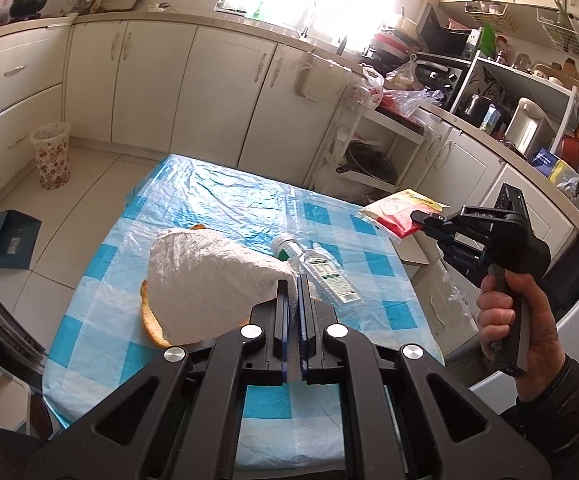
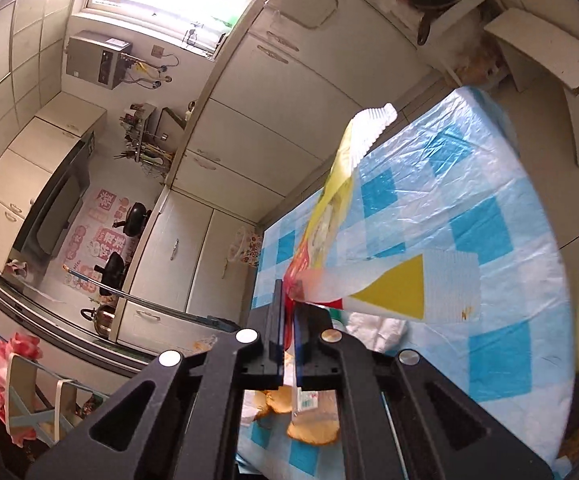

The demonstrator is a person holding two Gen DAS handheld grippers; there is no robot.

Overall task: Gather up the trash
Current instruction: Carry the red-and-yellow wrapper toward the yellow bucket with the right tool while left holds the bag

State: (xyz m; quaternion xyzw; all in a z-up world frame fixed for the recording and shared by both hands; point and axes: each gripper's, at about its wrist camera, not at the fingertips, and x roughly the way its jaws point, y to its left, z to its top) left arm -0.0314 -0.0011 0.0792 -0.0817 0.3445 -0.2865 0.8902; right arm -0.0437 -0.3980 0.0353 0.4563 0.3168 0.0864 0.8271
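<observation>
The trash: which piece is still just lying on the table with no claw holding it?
The clear plastic bottle, lying on its side on the checked tablecloth. The left claw pinches the white bag; the right claw holds the yellow-red wrapper up.

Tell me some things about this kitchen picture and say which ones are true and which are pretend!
1. The left gripper is pinching a white plastic bag. True.
2. The right gripper holds nothing. False: its fingers are shut on a yellow and red snack wrapper.
3. The clear plastic bottle stands upright on the table. False: it lies on its side on the blue checked tablecloth.
4. A flowery wastebasket stands on the floor by the cabinets. True.
5. The wrapper rests flat on the table. False: it hangs in the air, held up above the tablecloth.
</observation>
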